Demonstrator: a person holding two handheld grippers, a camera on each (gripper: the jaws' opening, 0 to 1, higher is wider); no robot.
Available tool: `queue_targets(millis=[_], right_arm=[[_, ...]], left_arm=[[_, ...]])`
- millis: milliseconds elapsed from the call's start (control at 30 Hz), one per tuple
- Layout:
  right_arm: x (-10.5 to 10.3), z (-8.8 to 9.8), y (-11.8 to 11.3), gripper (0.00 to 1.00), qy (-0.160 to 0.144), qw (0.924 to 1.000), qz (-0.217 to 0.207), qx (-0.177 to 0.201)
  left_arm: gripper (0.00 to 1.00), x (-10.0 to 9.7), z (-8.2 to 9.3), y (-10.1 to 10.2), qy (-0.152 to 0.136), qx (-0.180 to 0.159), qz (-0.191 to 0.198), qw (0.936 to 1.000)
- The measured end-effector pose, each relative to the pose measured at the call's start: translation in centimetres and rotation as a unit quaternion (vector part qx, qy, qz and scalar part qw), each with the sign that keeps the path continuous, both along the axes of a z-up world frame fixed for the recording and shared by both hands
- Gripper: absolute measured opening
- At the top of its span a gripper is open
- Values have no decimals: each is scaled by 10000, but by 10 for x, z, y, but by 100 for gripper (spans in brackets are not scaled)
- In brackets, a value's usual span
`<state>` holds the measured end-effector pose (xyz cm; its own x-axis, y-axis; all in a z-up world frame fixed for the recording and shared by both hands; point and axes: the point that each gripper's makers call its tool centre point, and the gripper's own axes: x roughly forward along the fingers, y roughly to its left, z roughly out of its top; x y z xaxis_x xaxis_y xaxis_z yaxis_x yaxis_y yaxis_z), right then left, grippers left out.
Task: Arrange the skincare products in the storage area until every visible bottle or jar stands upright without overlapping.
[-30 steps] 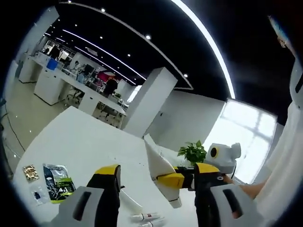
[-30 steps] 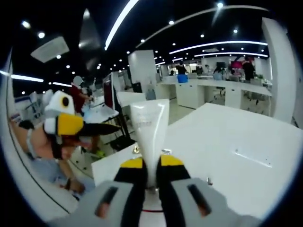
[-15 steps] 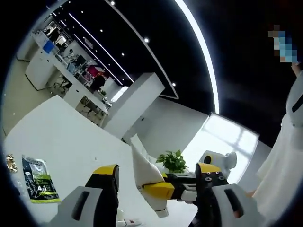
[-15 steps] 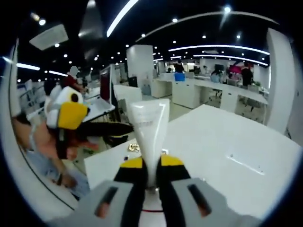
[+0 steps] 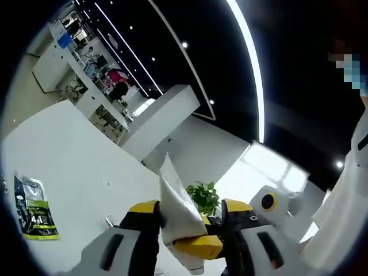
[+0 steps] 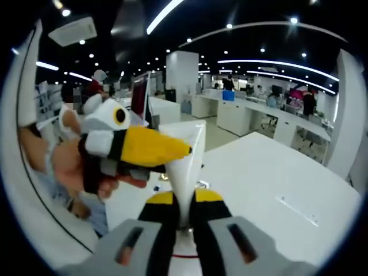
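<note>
Mid-handover, by the look of it, with a white skincare tube raised well above the white table. Far left on that table, a green sachet lying flat. Left gripper with jaws spread to either side of the tube's flat crimped end — contact not clear. Right gripper pinching the tube lower down, jaws pressed onto it. Next, probably: close left firmly before right lets go — then stand the tube upright.

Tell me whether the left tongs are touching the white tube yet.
Cannot tell. In the left gripper view the left tongs flank the white tube, held by the right tongs, but no contact or gap shows plainly.
</note>
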<state>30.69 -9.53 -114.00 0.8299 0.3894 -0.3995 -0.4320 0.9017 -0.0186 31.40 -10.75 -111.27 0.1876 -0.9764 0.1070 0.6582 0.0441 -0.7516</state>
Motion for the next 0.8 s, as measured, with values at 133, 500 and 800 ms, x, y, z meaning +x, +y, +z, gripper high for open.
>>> queue_targets(millis=[133,500,800], right_arm=[[-2,2,-1,7,-50,10000,-5,-14],[2,-6,9,10,-44,9998,-55,160],[-2,-20,19,15,156,9994,-42,311]], left_arm=[[28,2,-3,-3,-117,67,77,9999],[22,4,-8,4,-401,388,125,9984],[15,0,-18,14,-644,698,110,9954]])
